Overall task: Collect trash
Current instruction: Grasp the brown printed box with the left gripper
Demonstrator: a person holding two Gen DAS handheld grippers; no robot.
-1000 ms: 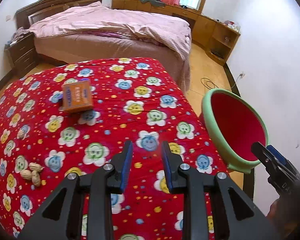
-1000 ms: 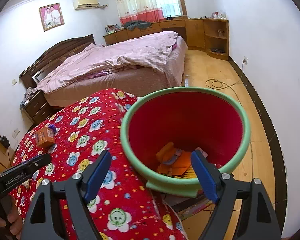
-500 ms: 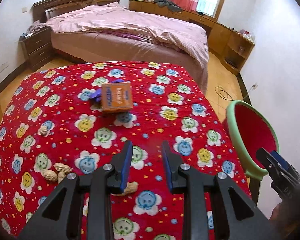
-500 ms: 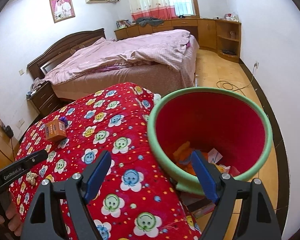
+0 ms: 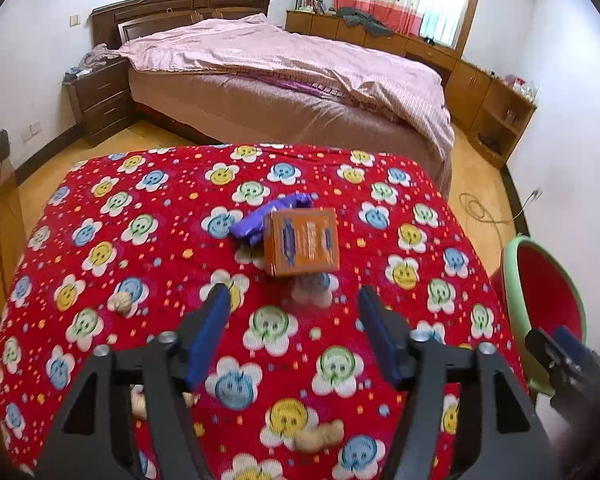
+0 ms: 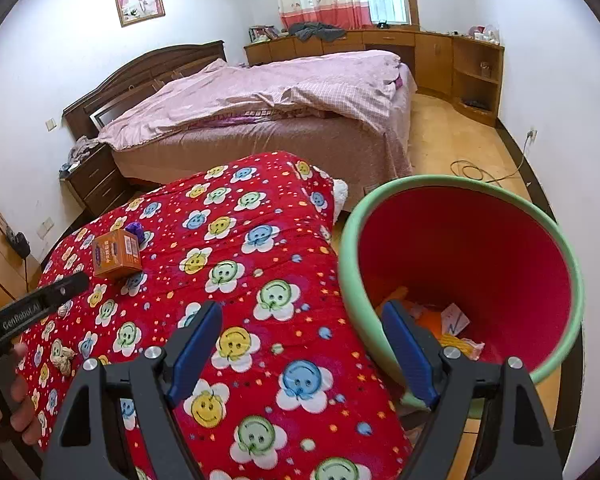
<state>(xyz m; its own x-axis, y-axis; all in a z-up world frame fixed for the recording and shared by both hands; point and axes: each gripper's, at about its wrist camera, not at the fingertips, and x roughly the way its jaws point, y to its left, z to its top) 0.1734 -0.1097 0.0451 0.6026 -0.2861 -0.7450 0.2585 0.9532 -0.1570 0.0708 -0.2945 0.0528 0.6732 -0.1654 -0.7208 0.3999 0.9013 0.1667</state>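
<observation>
On red blanket — orange box mid-surface | both hand-held grippers spread, empty | bin beside right edge

I see an orange box lying flat, frame centre in left view, w/ a crumpled purple wrapper touching its upper-left side. Peanut shells lower centre. Red bin, green rim, at right w/ scraps inside.

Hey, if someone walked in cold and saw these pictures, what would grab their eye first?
Probably the red smiley-flower blanket filling the foreground, with an orange box near its middle. Next, the green bin with its red inside, at the blanket's right edge, already holding scraps.
</observation>
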